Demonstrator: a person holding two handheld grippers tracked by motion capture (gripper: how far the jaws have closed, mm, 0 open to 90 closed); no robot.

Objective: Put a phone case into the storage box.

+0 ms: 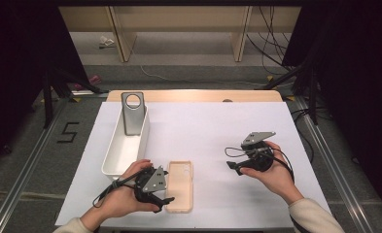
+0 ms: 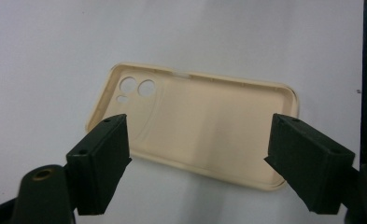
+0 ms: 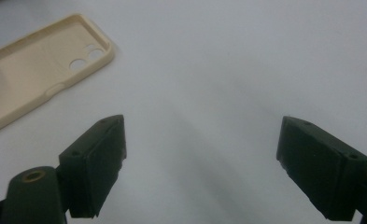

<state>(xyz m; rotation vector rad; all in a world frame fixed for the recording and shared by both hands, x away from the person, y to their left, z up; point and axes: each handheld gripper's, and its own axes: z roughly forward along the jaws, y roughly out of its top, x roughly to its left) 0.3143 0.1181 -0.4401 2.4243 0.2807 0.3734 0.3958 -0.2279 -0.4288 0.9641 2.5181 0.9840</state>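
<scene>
- The phone case (image 1: 180, 186) is a soft-looking beige shell lying hollow side up on the white sheet (image 1: 217, 126), near the front edge of the table.
- In the left gripper view the case (image 2: 204, 126) shows 2 round camera holes and 1 smaller hole in a raised corner patch, with a low rim all round.
- The left gripper (image 1: 162, 199) sits at the case's left side near its front end, and its jaws stand apart with nothing pressed between them.
- Seen from that gripper (image 2: 197, 158), the case lies just beyond and between the 2 jaws; whether either jaw touches its rim I cannot tell, and the near corners are hidden behind them.
- The right gripper (image 1: 232, 165) is held well apart from the case, over bare sheet, its jaws wide apart and empty.
- In the right gripper view the case (image 3: 36, 70) is cut off at the left edge.
- A grey case (image 1: 133, 112) leans upright in the far end of the white bin (image 1: 112, 155), left of the beige case; its lower part is hidden by the bin wall.
</scene>
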